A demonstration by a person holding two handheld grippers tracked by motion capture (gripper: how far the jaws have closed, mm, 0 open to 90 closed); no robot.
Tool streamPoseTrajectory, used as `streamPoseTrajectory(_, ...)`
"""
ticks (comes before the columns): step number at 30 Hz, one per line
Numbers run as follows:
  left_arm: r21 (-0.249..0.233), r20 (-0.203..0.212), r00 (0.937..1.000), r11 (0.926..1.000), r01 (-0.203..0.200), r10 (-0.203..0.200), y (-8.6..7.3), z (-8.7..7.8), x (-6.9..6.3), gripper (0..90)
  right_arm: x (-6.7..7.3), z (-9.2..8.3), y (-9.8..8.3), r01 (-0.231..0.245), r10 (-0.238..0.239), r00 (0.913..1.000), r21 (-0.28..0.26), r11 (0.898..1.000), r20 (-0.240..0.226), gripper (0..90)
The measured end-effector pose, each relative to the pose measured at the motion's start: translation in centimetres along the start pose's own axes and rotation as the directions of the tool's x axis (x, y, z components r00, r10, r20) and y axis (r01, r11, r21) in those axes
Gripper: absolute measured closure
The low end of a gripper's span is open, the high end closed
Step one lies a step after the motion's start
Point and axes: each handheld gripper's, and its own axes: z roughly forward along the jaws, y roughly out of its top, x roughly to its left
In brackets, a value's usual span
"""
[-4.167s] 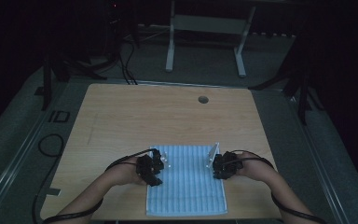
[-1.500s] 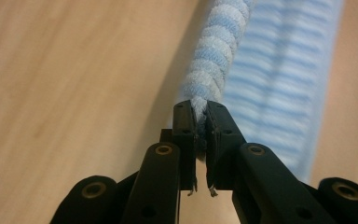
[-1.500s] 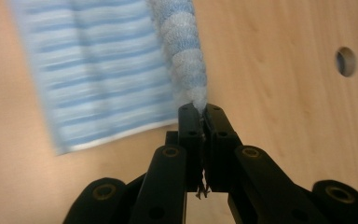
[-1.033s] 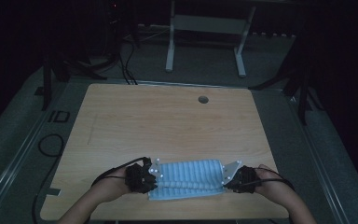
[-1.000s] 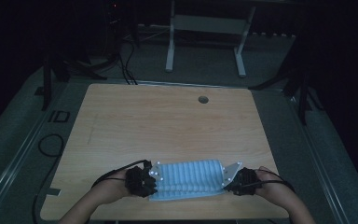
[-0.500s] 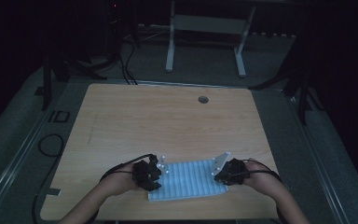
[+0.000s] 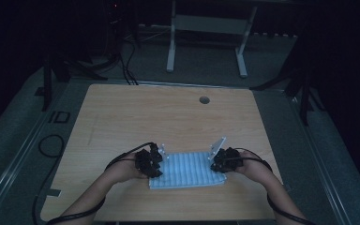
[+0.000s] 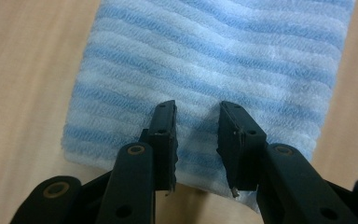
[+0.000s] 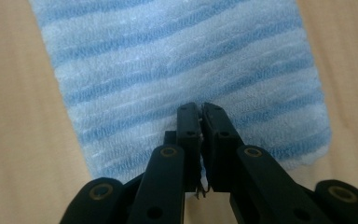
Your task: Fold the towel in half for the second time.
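In the high view a blue-and-white striped towel (image 7: 187, 169) lies folded near the front edge of the wooden counter (image 7: 168, 117), between the two hands. The left tool (image 7: 155, 161) sits at the towel's left end and the right tool (image 7: 218, 161) at its right end, each with a cable trailing back along the forearm. A round hole (image 7: 204, 100) shows in the counter near its far edge. Beyond the counter stands a pale metal frame (image 7: 206, 28) on the dark floor.

In the left gripper view the left tool (image 8: 196, 140) hangs over the near edge of the towel (image 8: 223, 56). Its jaws stand spread with a clear gap, and striped cloth shows between them; they have just been opening, and the pads do not press on the cloth. Bare counter (image 8: 23, 70) shows on both sides of the towel.

In the right gripper view the right tool (image 9: 200, 140) is pressed together, pinching the near edge of the towel (image 9: 177, 51); a thin fringe of cloth shows in the slit between the jaws. The towel lies flat on the counter (image 9: 9, 121).
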Motion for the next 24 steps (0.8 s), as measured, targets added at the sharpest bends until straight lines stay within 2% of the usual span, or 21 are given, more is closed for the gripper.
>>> streamPoseTrajectory(4, 0.007, -0.026, 0.9996, 1.0000, -0.005, 0.005, 0.6, 0.1, 1.5, 66.2, -1.3, 0.2, 0.6, -0.018, 0.018, 0.9998, 0.012, 1.000, 0.010, 85.5)
streamPoseTrajectory(5, 0.009, -0.027, 0.9996, 0.9999, 0.007, -0.007, 0.8, 0.1, 2.1, 66.1, -1.5, 0.3, 0.7, -0.020, 0.019, 0.9997, 0.014, 1.000, 0.013, 85.5)
streamPoseTrajectory(7, 0.008, -0.028, 0.9996, 1.0000, 0.001, 0.000, 1.0, 0.2, 2.6, 66.1, -2.2, 0.4, 1.0, -0.030, 0.030, 0.9994, 0.020, 0.999, 0.015, 85.5)
streamPoseTrajectory(16, -0.024, -0.041, 0.9978, 0.9984, 0.051, -0.052, 1.4, 0.5, 5.1, 66.1, -5.2, 0.7, 1.1, -0.102, 0.102, 0.9947, -0.008, 0.995, 0.011, 84.6)
streamPoseTrajectory(24, -0.006, -0.058, 0.9961, 0.9978, 0.066, -0.067, 1.8, 0.5, 6.4, 66.1, -6.3, 1.0, 1.8, -0.123, 0.123, 0.9924, -0.004, 0.992, 0.011, 84.5)
